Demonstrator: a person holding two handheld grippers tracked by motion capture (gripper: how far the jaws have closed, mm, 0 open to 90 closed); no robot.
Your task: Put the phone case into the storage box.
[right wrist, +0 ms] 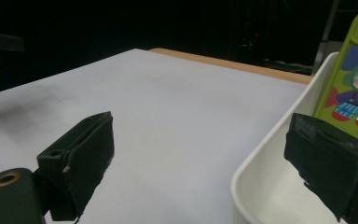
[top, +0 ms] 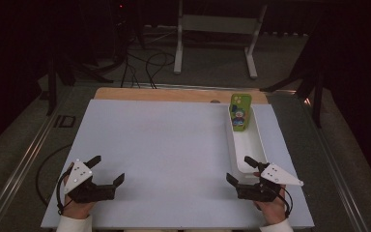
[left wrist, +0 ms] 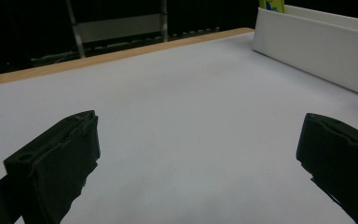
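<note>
Distance decides this one, and it favours the right side. At the bottom right of the high view, the right hand-held gripper (top: 245, 170) rests low over the tabletop (top: 164, 145) with its jaws spread wide and nothing between them. Its upper jaw reaches to the near end of the white tray (top: 261, 145), while the lower jaw stands out over bare tabletop. In the right gripper view the same split shows: one jaw sits at the lower left over the white surface, the other at the lower right across the tray's rim (right wrist: 261, 163).

At the bottom left of the high view, the left hand-held gripper (top: 109, 170) is likewise wide open and empty, and it lies well apart from the tray, with the whole bare middle of the tabletop between.

Farther up the frame, the tray runs as a long narrow trough from the right hand-held gripper toward the far wooden edge. The green phone case (top: 239, 112), printed with a clown figure, stands at that far end, leaning against the tray's end wall with its camera cut-out uppermost. Its long axis rises nearly upright and tilts away from the person.

So the case lies straight ahead of the right hand-held gripper, along the tray's length; I judge a forward reach down the trough to be the natural approach.
</note>
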